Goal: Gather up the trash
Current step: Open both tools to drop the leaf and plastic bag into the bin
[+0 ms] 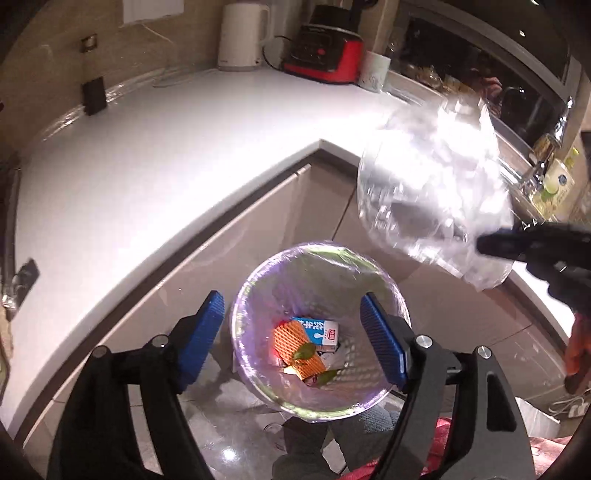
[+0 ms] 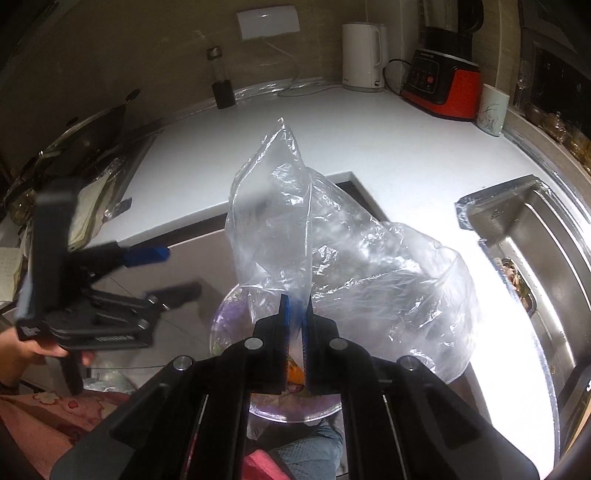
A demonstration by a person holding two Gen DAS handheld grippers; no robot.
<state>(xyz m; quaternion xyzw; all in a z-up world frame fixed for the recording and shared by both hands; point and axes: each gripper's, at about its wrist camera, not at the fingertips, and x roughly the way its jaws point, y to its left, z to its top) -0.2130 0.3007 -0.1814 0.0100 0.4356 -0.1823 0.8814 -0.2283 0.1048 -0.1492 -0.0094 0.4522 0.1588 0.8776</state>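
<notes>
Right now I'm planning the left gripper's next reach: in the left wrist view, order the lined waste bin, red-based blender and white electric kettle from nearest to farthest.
1. Lined waste bin, just below the left gripper.
2. Red-based blender, far counter.
3. White electric kettle, beside it; too close to call.

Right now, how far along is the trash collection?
Done: a milk carton, orange mesh and leaves already lie in the lined bin. In hand: the right gripper is shut on a clear plastic bag held above the bin; the left gripper is open and empty over the bin. Left: the bag has not gone in. The white counter shows no loose trash.
</notes>
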